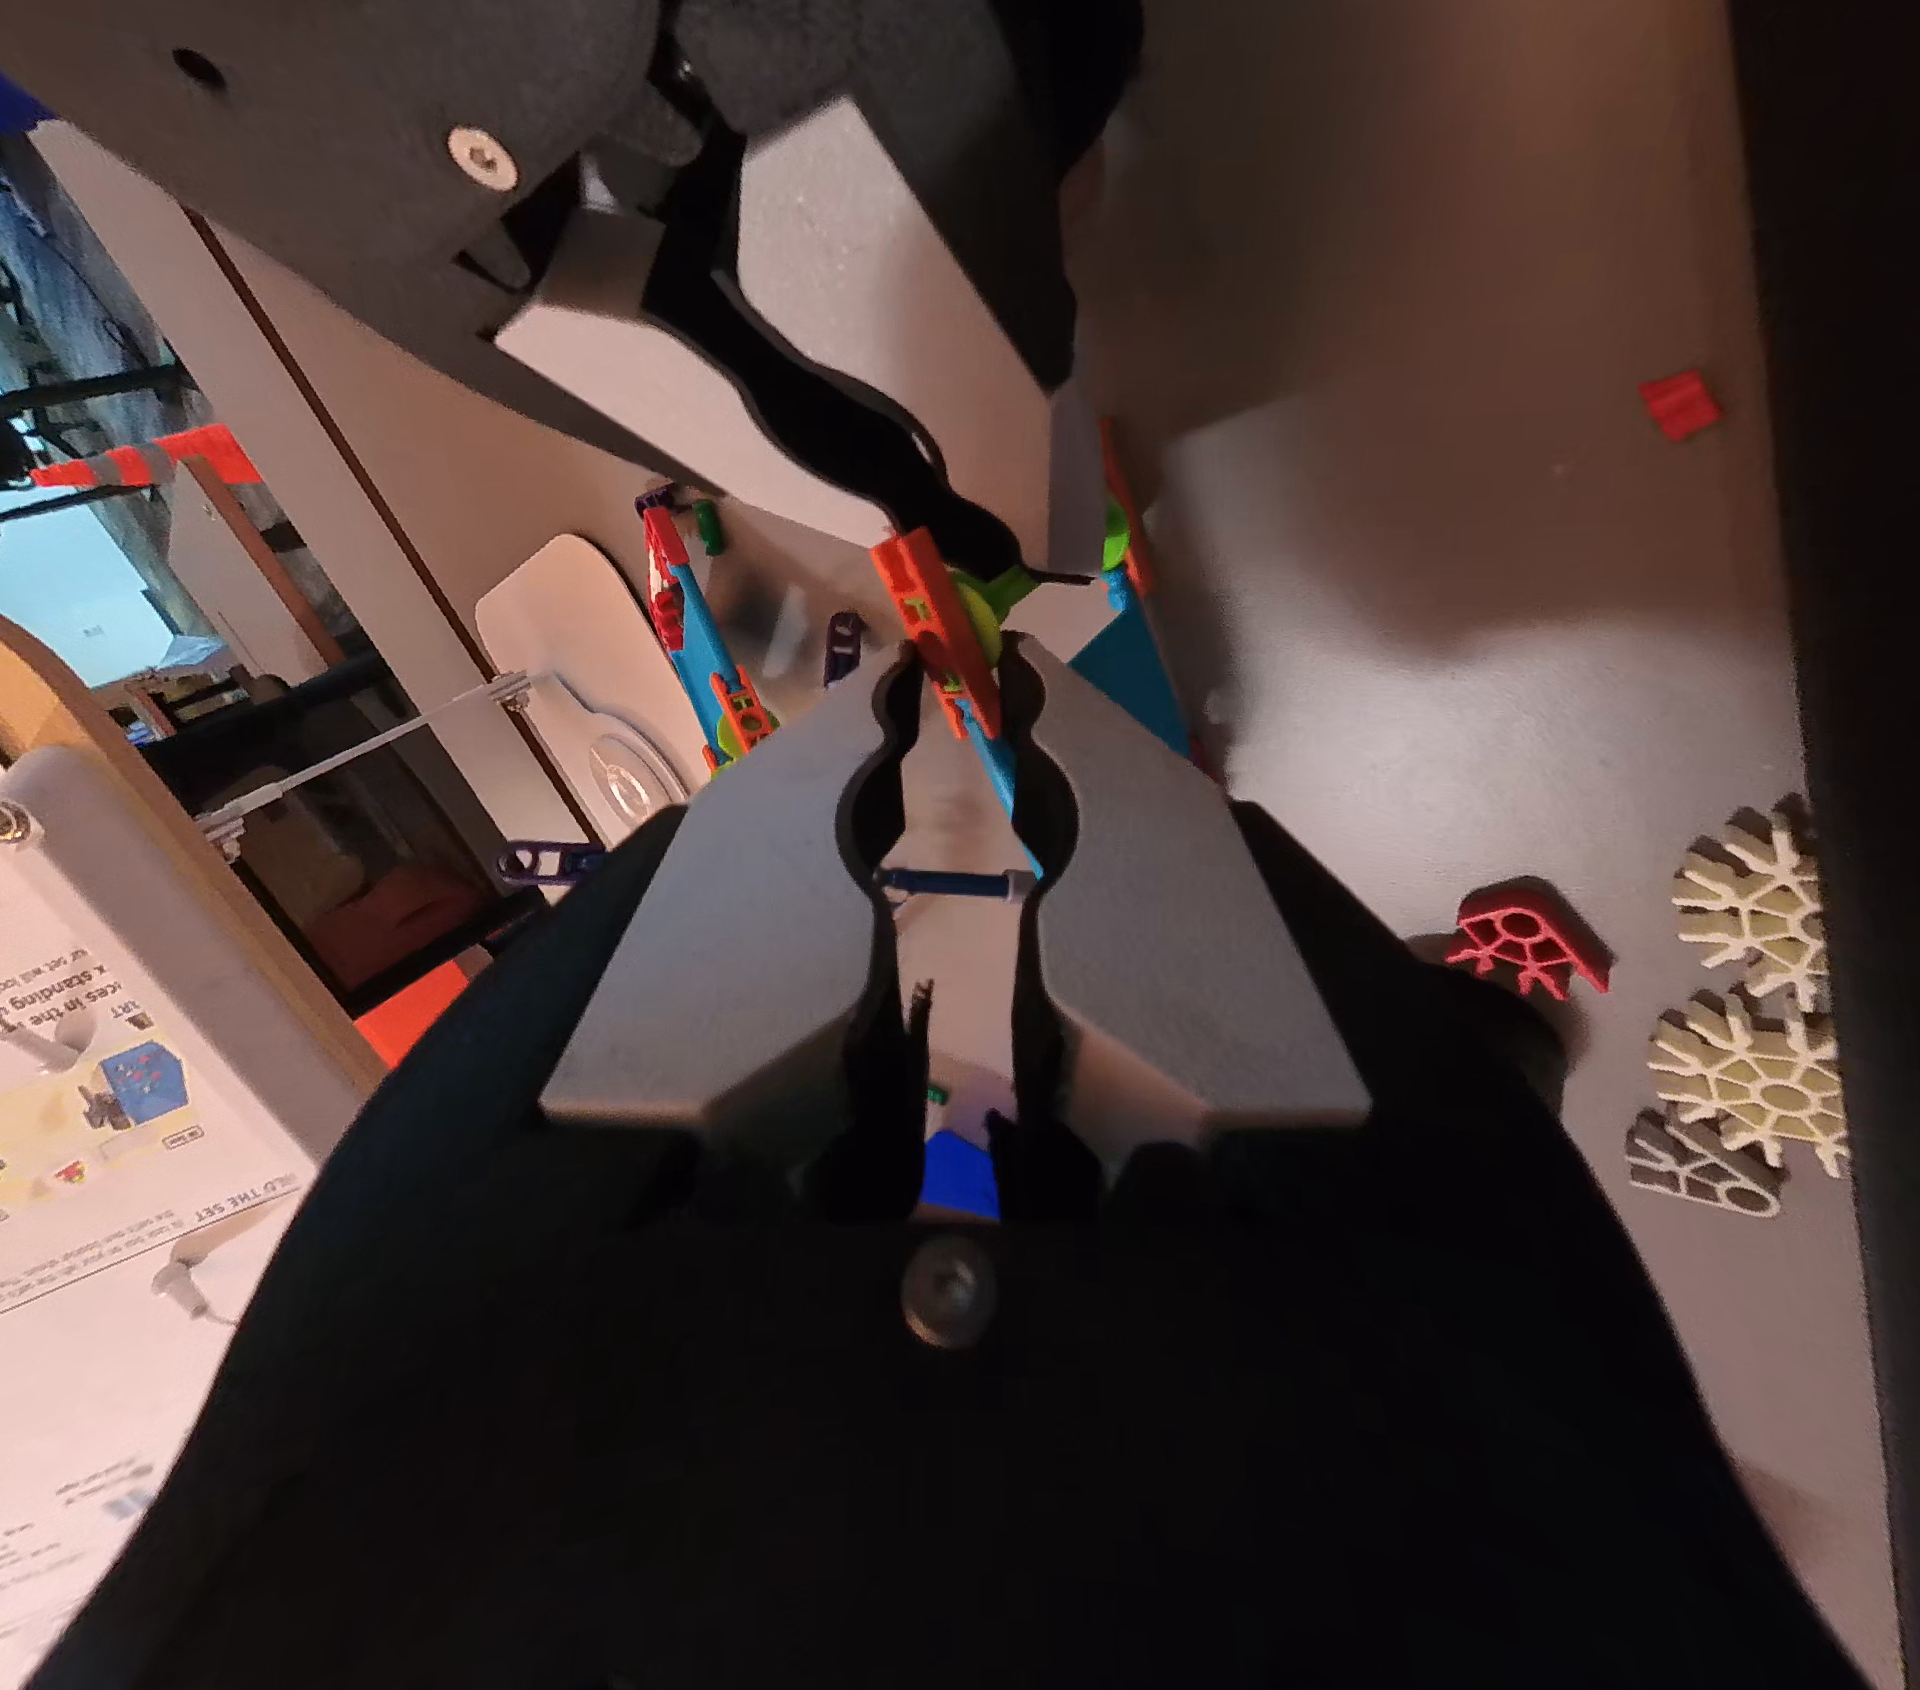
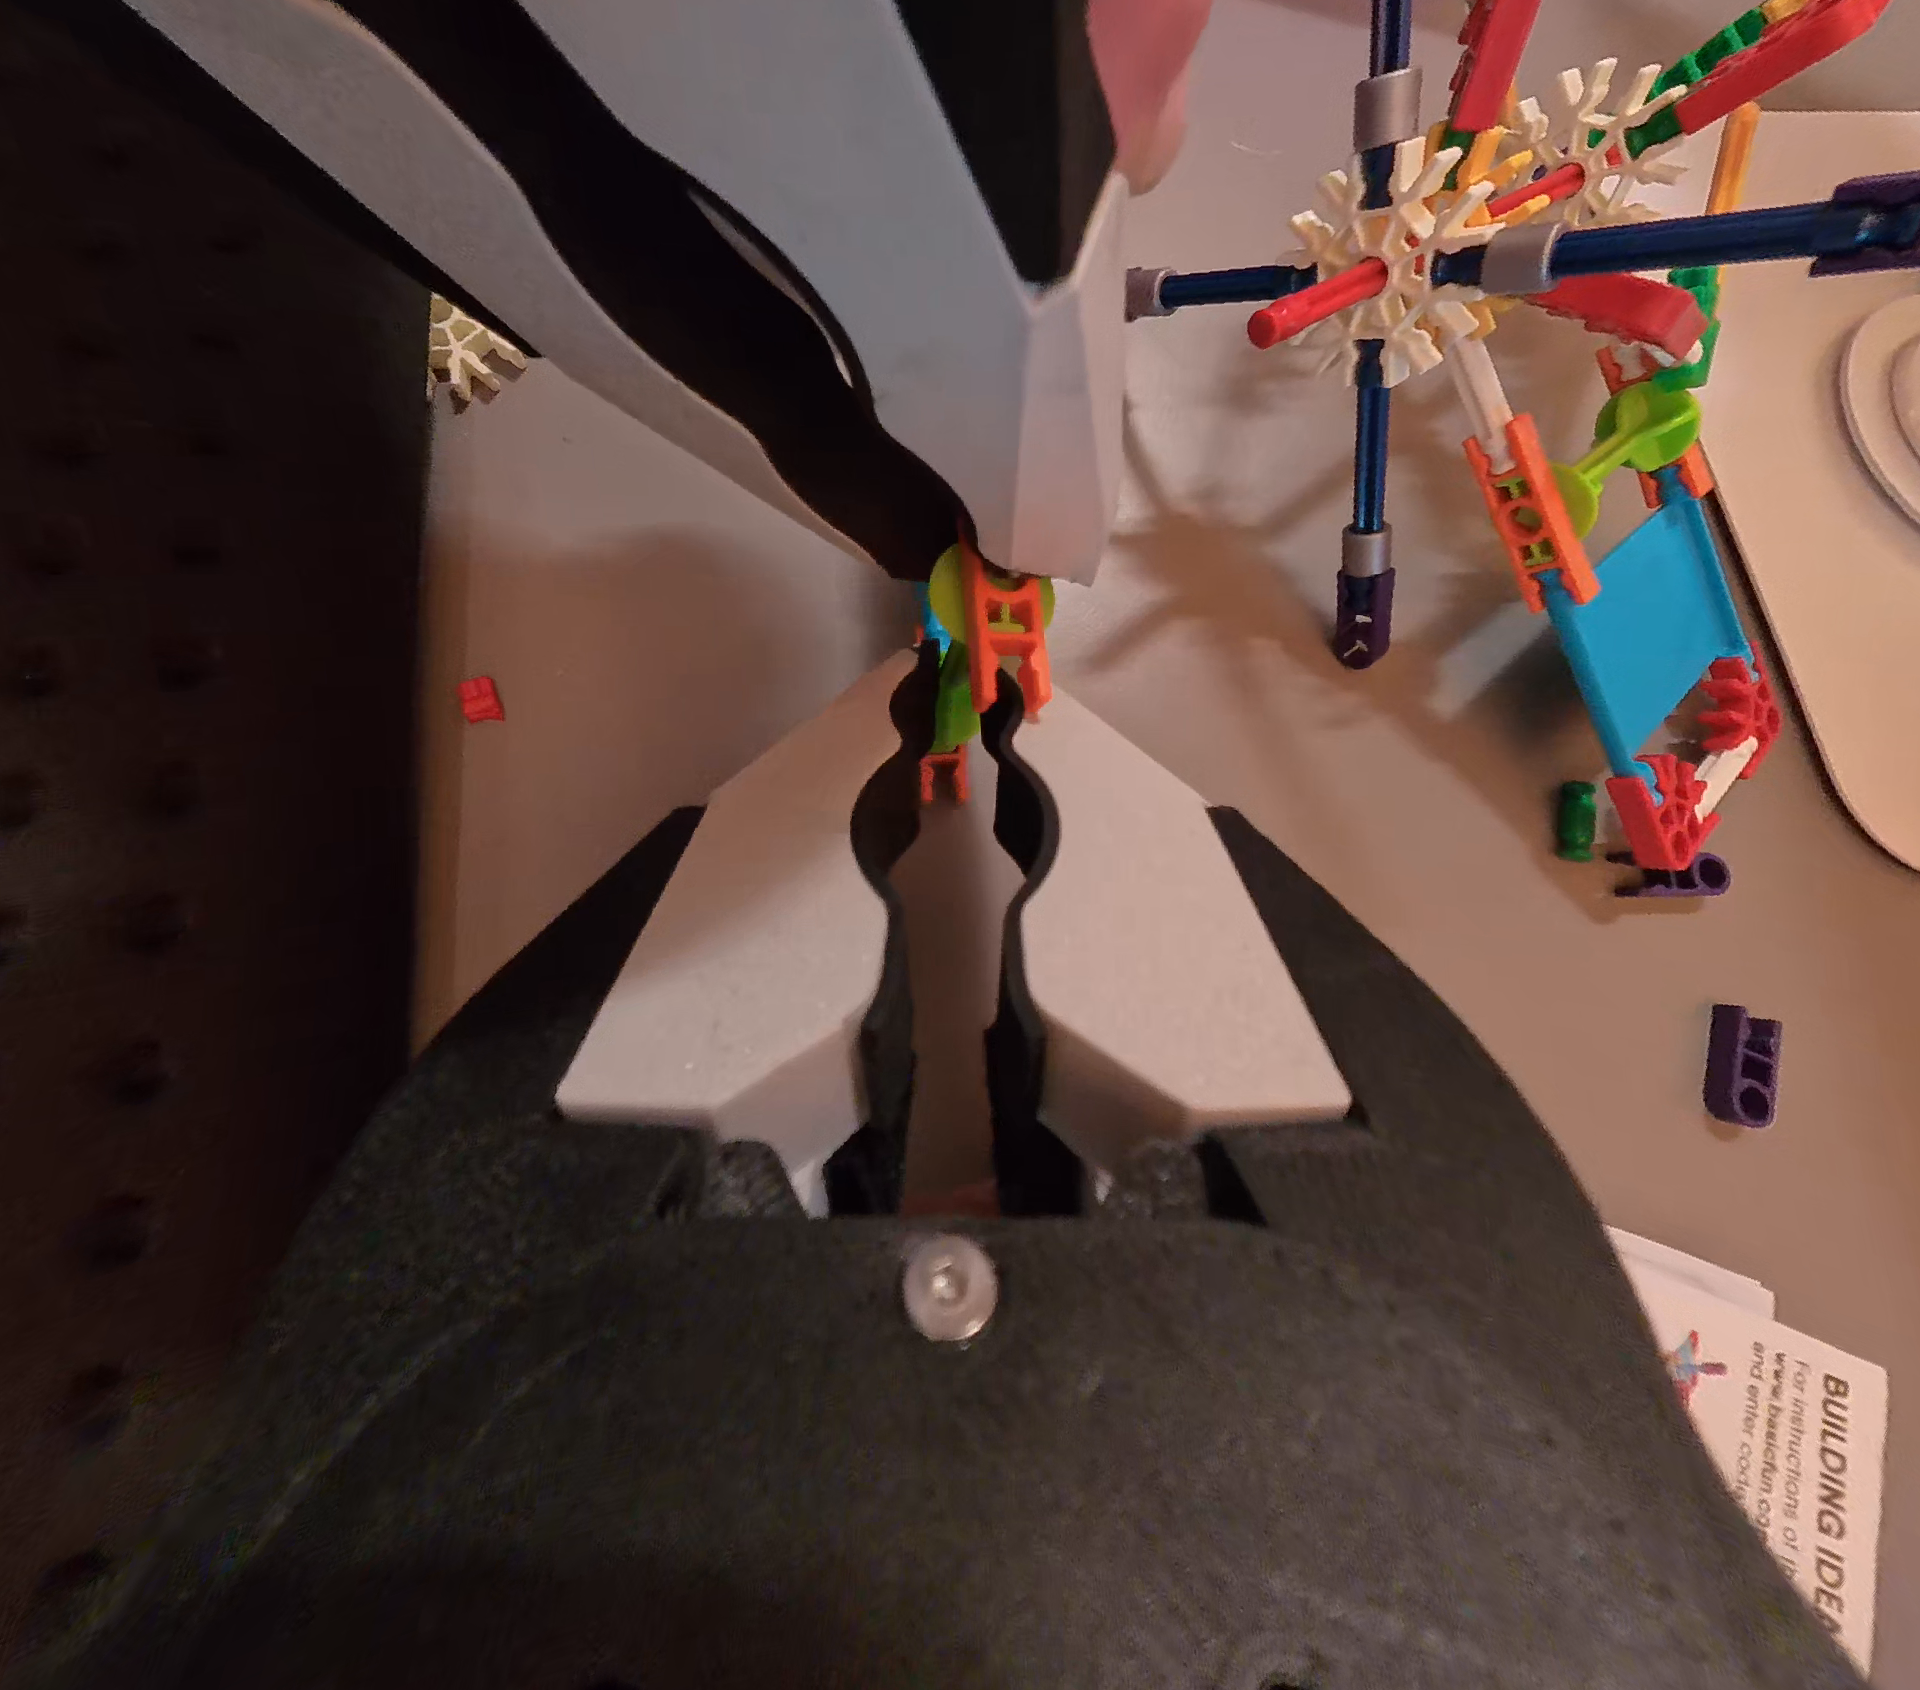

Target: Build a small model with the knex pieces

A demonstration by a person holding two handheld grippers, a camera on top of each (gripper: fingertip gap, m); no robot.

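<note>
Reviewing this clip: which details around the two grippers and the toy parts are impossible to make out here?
- Left wrist view: where the left gripper grips the orange connector is partly covered by the right gripper.
- Right wrist view: the right gripper and left gripper hide most of the green piece.
- Right wrist view: the colourful rod model is cut off by the right edge.

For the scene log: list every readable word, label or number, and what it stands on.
Writing is not copied here; only what bears it.
White printed sheet: lines of print and small pictures.
White booklet, lower right: print along its edge.
No other writing shows.
</note>
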